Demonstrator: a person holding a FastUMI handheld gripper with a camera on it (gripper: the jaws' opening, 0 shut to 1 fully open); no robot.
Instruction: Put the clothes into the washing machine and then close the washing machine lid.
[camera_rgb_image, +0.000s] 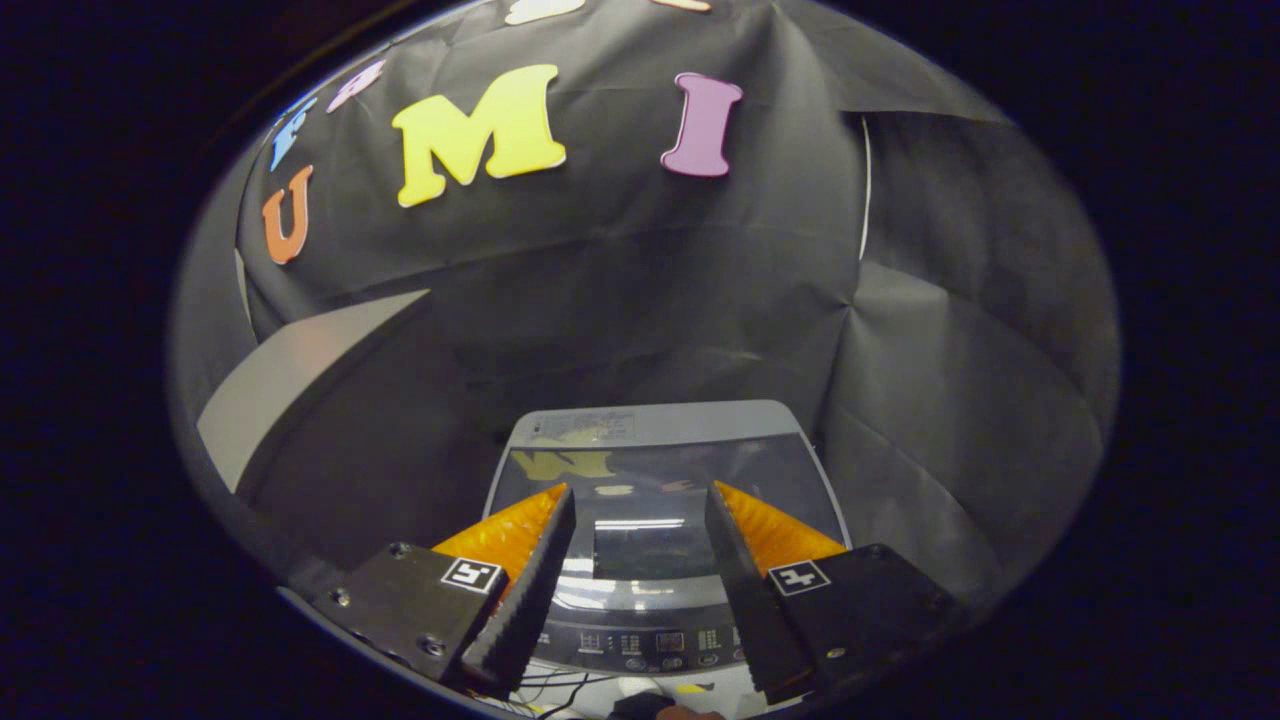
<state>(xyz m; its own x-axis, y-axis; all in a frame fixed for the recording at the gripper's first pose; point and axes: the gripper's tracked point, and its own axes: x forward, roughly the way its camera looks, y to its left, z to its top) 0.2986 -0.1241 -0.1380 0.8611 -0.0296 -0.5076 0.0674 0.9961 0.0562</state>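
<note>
The gripper's two fingers are spread wide apart, holding nothing, and they hover above a top-loading washing machine. Seen between and just beyond the fingers is the machine's lid, a dark, glossy panel lying flat and closed over the tub, with the light rim of the machine framing it. Nearer the gripper, low between the fingers, runs the control panel with a row of small buttons and a display too small to read. No clothes can be seen from here.

As a judgement: the lid looks rigid, smooth and likely slippery, with a glassy face that would offer the fingers little purchase. It probably hinges at the far side, so the sensible place to take hold is its near edge, close to the control panel, lifting or pushing from there rather than pinching the flat face. It should swing as one stiff piece and may drop hard if released early. Clothes, by contrast, would be soft and light.

Around the machine hangs creased black cloth, and a pale slanted panel stands off to one side.
</note>
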